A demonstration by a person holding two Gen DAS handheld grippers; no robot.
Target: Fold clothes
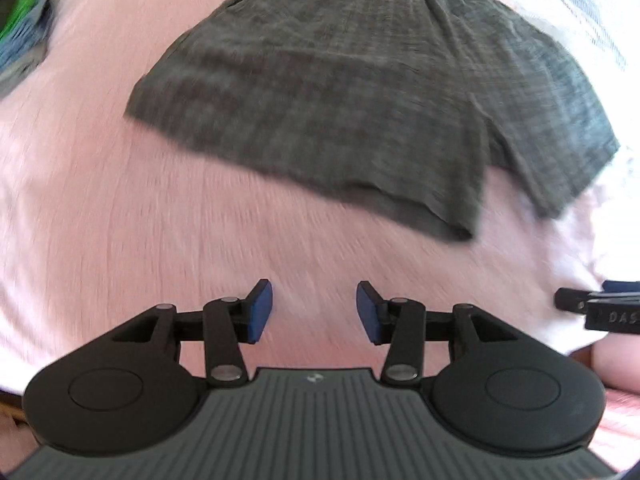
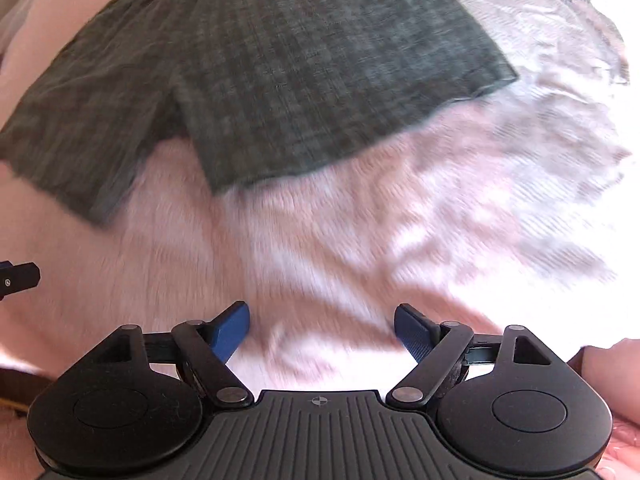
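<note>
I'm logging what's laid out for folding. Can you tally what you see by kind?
Green checked shorts: 1
Pink blanket: 1
Pile of colourful clothes, blurred, number unclear: 1
Grippers, left and right: 2
Total: 5

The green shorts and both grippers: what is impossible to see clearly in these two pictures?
- Shorts weave: motion-blurred, both views.
- Shorts waistband: cut by the right wrist view's top edge.
- Colourful pile: blurred at the left wrist view's edge, unidentifiable.
- Right gripper in the left wrist view: mostly cropped.
</note>
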